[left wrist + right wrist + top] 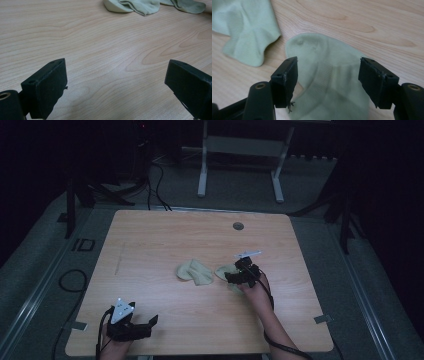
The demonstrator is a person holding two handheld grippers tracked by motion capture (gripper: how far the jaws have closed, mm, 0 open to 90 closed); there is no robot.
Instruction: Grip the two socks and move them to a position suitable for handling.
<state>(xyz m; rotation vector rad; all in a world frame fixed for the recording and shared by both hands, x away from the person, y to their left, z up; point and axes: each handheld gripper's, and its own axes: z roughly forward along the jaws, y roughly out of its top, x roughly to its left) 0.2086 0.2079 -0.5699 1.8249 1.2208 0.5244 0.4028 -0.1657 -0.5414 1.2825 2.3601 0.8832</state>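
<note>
Right claw (328,82): black jaws spread wide at the bottom of the right gripper view, gripping nothing, poised over the near sock (329,82), which lies flat between and beneath them.
Near sock, wider look: right of centre in the high view, partly under my right claw (243,270).
Second sock (194,272): pale green and crumpled, just left of the first at mid-frame; in the right gripper view it sits at upper left (247,30), apart from its mate by a strip of bare wood.
Left claw (131,326): parked at lower left of the high view, jaws released and empty; its own view shows bare bench (105,50) between them, both socks far off at the top edge.
Step in hand: I judge this the approach for a first grasp on the near sock.
Next move: I would lower the right claw until the pads meet the cloth, then close on a pinch of fabric rather than the wood beneath.
</note>
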